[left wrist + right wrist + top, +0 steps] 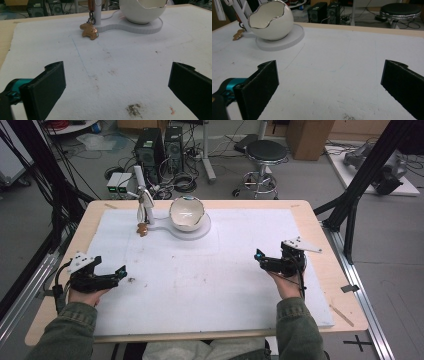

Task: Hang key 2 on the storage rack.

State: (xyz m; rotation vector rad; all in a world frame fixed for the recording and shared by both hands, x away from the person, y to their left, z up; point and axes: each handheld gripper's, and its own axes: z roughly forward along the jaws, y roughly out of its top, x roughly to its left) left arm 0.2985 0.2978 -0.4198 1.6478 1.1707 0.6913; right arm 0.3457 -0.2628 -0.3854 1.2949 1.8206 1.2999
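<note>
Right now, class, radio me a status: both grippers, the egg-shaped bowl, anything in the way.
Left gripper open, right gripper open, both empty. Egg-shaped bowl upright on its white base, untouched. Gingerbread charm hangs beside it; white mat between bare.

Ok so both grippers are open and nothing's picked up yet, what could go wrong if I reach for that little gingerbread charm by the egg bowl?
The charm lies close against the white post on a chain, so a jaw could catch the chain or knock the post.

The egg-shaped bowl sits just beside it on the same white base; a wide approach by the left gripper might nudge the bowl, and its jagged rim looks fragile.

The charm lies flat on the white mat, so the jaws may slide over it.
</note>
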